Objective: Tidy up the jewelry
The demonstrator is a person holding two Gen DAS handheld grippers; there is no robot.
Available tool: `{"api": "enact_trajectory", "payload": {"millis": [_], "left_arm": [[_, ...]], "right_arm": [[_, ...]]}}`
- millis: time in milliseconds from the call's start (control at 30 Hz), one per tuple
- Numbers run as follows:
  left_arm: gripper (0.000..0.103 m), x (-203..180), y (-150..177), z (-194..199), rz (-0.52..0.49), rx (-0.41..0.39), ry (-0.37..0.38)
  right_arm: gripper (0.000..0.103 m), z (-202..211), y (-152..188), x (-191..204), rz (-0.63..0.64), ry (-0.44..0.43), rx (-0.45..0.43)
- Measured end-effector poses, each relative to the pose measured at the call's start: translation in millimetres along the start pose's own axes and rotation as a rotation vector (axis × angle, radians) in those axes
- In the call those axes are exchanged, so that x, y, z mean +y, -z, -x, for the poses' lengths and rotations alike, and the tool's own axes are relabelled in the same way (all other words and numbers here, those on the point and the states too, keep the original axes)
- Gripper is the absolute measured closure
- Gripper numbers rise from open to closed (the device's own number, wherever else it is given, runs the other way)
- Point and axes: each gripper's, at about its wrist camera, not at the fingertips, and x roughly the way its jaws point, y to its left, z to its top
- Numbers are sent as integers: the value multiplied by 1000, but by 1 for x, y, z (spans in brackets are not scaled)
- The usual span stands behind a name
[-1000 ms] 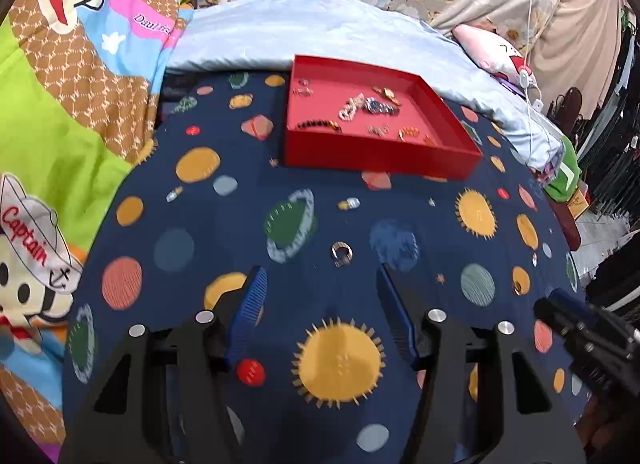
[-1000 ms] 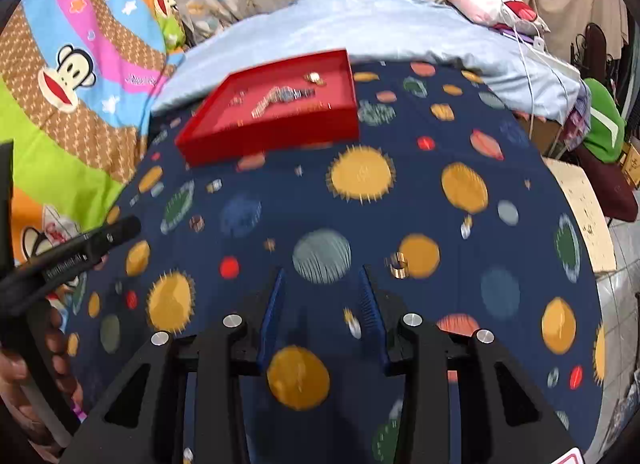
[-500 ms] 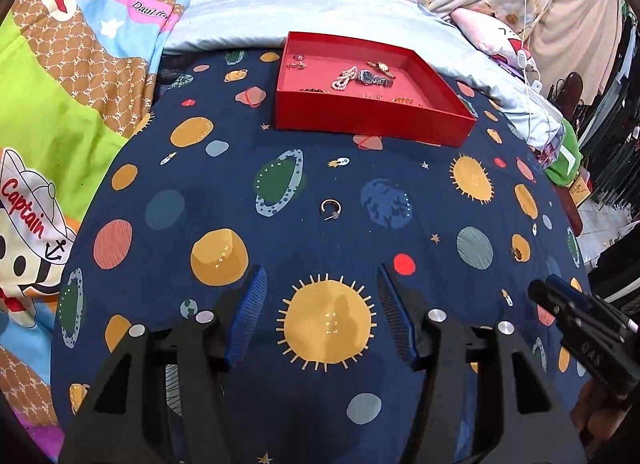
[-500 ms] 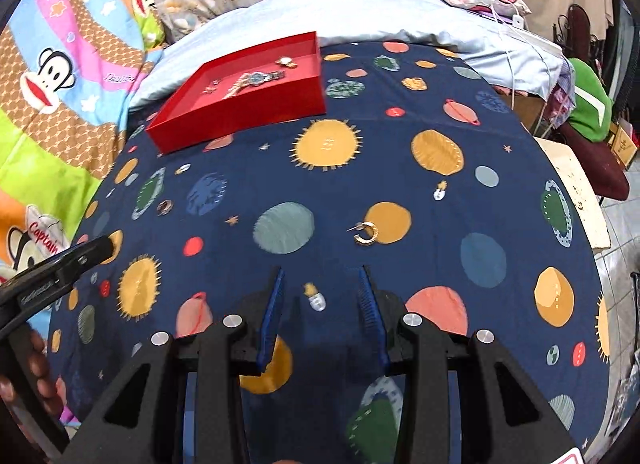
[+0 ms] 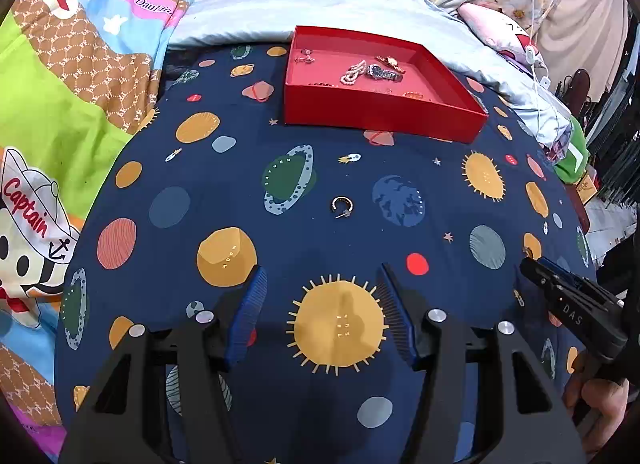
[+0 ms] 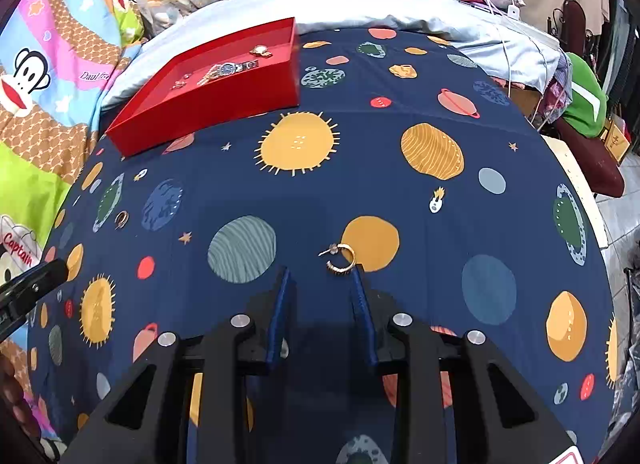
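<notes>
A red tray (image 5: pixel 380 112) at the far side of the navy planet-print cloth holds a watch (image 5: pixel 384 72), a pearl piece and other small jewelry; it also shows in the right wrist view (image 6: pixel 224 104). One hoop earring (image 5: pixel 342 206) lies on the cloth ahead of my open, empty left gripper (image 5: pixel 322 292). It shows small at the left of the right wrist view (image 6: pixel 121 219). A second gold hoop earring (image 6: pixel 340 258) lies just ahead of my open right gripper (image 6: pixel 322 284), near its right fingertip. The right gripper's tip shows in the left wrist view (image 5: pixel 560 288).
The cloth (image 6: pixel 400 192) covers a bed. Cartoon-print bedding (image 5: pixel 60 104) lies to the left, a pale blue sheet (image 5: pixel 300 4) and floral pillows behind the tray. A white cable (image 6: pixel 508 48), a green item (image 6: pixel 580 100) and clutter stand beyond the right edge.
Both grippers have pulled back and risen from the cloth. The right gripper has drifted so the gold hoop earring now lies right at its fingertips. Jaws stay open.
</notes>
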Motion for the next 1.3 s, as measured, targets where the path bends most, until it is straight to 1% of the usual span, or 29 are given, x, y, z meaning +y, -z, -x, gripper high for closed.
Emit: {"api": "enact_trajectory", "payload": {"millis": [67, 267, 467, 633, 700, 767, 833, 1000, 1300], "left_arm": [[48, 1, 0, -2, 4, 4, 1], [48, 5, -2, -6, 16, 13, -2], [48, 5, -3, -9, 18, 18, -2], [48, 4, -4, -10, 16, 20, -2], [48, 3, -4, -10, 14, 19, -2], [48, 3, -5, -11, 14, 19, -2], [48, 3, -5, -11, 17, 21, 2], [48, 1, -7, -13, 11, 23, 3], [48, 4, -16, -24, 16, 31, 4]], "right_arm": [[82, -4, -1, 0, 0, 3, 3], [91, -9, -3, 1, 15, 22, -6], [99, -11, -5, -3, 6, 18, -13], [99, -11, -7, -3, 11, 0, -6], [97, -10, -7, -3, 5, -11, -6], [90, -8, -9, -3, -8, -21, -14], [87, -8, -11, -1, -13, -26, -15], [87, -16, -15, 1, -20, -13, -6], [87, -23, -22, 3, -21, 4, -22]]}}
